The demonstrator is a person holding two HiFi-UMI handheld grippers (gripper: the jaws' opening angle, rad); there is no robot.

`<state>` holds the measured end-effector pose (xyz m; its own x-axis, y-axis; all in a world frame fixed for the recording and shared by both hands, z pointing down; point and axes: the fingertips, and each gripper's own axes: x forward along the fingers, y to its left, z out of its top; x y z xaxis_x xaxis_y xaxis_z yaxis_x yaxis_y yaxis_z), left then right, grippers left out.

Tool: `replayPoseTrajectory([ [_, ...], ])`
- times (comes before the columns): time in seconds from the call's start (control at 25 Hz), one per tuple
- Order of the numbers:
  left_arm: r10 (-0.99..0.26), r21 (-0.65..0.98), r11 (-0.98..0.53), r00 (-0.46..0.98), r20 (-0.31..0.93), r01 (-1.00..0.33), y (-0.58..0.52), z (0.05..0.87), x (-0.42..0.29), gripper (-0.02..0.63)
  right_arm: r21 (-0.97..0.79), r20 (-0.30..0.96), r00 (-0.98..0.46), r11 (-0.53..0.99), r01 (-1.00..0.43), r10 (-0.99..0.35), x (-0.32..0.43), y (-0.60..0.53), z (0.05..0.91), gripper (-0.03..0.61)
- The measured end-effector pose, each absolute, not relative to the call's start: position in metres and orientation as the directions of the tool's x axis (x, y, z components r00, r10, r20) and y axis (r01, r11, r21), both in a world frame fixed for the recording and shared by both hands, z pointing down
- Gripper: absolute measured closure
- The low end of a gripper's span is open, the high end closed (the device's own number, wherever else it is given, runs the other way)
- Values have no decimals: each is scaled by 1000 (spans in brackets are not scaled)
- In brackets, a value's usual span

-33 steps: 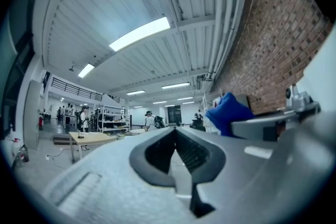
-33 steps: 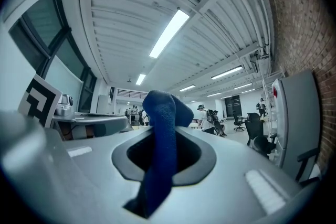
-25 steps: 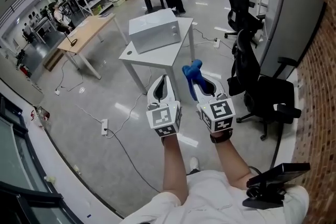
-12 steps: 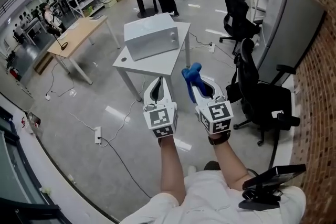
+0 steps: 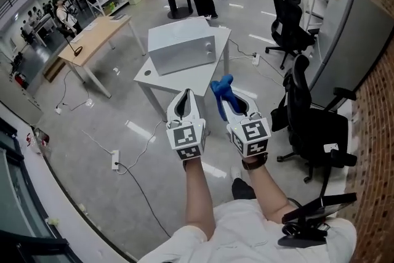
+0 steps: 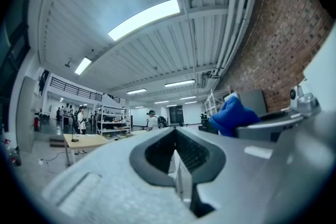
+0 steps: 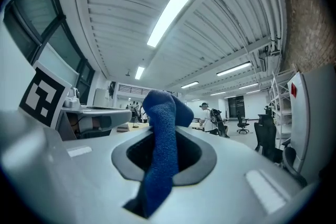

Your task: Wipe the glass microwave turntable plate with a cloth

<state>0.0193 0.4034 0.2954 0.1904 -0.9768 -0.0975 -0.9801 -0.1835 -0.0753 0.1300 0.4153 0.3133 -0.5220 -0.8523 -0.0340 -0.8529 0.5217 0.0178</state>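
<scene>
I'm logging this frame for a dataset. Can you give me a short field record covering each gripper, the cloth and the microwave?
left gripper: shut, empty
right gripper: shut on blue cloth
blue cloth: sticks up past the right gripper's tip
microwave: on white table, ahead of both grippers
turntable plate: not in view
contact: neither gripper touches table or microwave

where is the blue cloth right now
The blue cloth is clamped in the right tongs, right of centre in the head view, held in the air in front of the white table with the microwave.
</scene>
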Motion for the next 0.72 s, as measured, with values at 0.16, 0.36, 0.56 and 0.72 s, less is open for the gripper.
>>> replayPoseTrajectory([
  [0.16,-976,-93,-165,176,-129,-982,352,273,24,610,16,-58,-546,546,-837,-836,135,359,299,513],
  [0.36,-960,-151,-182,209,-187,-972,289,245,54,611,23,-81,-543,543,-839,-836,153,283,280,522],
  [0.56,-962,-164,-185,213,-172,-969,240,252,70,611,19,-39,-538,538,-843,-842,169,223,290,523],
  [0.72,-971,-159,-167,191,-147,-973,209,262,69,611,0,-24,-552,552,-834,-834,173,189,299,523],
])
